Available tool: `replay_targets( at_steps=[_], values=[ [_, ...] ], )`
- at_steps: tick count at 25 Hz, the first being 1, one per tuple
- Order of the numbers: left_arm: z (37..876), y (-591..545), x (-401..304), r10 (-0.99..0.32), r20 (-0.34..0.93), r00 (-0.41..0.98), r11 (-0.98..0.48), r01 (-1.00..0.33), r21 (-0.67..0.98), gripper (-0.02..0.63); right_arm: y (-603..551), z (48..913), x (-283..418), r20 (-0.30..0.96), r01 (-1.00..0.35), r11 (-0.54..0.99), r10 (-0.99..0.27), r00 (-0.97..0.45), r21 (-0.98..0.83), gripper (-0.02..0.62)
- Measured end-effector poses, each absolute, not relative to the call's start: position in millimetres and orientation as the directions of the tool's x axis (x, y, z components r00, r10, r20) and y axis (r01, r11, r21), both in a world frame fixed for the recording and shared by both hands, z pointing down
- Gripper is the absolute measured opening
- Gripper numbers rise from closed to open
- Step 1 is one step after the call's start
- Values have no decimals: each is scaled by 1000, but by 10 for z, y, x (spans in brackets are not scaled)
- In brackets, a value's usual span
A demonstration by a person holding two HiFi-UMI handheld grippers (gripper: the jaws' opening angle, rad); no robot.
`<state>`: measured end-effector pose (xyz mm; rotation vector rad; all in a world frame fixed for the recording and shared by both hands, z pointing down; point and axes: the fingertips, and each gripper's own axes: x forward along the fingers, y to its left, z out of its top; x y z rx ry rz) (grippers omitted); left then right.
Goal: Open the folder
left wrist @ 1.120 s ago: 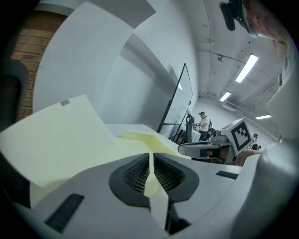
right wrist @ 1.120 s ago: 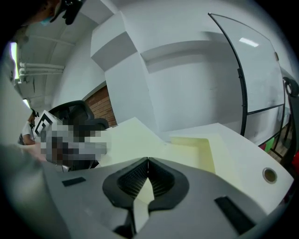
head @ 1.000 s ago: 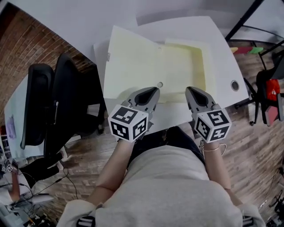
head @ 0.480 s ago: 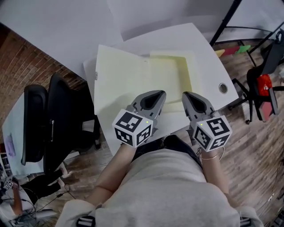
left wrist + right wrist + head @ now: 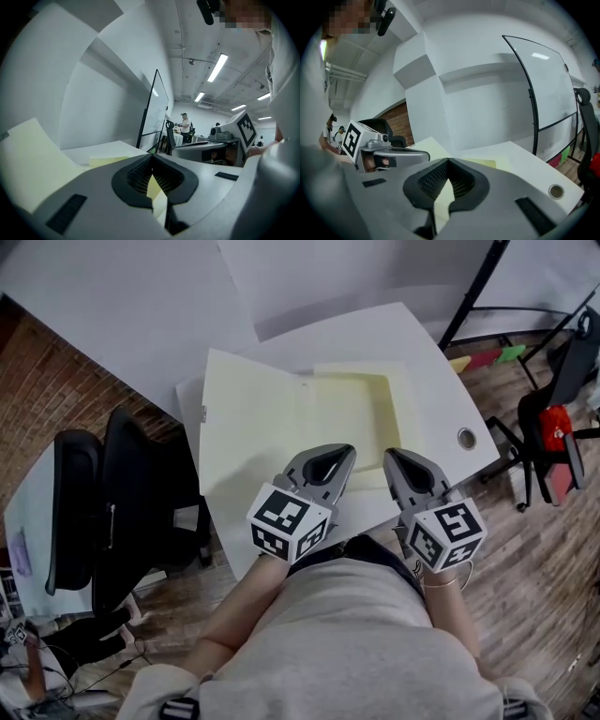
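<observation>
White desk (image 5: 441, 371) with wood flooring (image 5: 525, 549) round it, black office chair (image 5: 94, 502) off to the left gripper's outer side. So the folder (image 5: 272, 418) is pale yellow and already lying open on the desk, right ahead of both grippers and partly under their tips, its cover tilted up on the far side of the left gripper (image 5: 339, 454). That one's jaws are clenched together with nothing in them. Same story for the right gripper (image 5: 397, 457), pinched closed and empty, sitting just beside the left. Cable hole (image 5: 467, 438) is out past the right one
</observation>
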<state>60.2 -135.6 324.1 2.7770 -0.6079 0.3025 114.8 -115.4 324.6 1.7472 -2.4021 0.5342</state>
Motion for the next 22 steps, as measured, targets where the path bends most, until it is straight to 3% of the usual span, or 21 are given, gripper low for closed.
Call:
replay_targets(
  at_steps=[22],
  values=[
    [3357, -1382, 560, -382, 297, 875, -853, -458, 250, 18, -1124, 3409, 1009, 359, -939, 298, -869, -341, -172, 21]
  ],
)
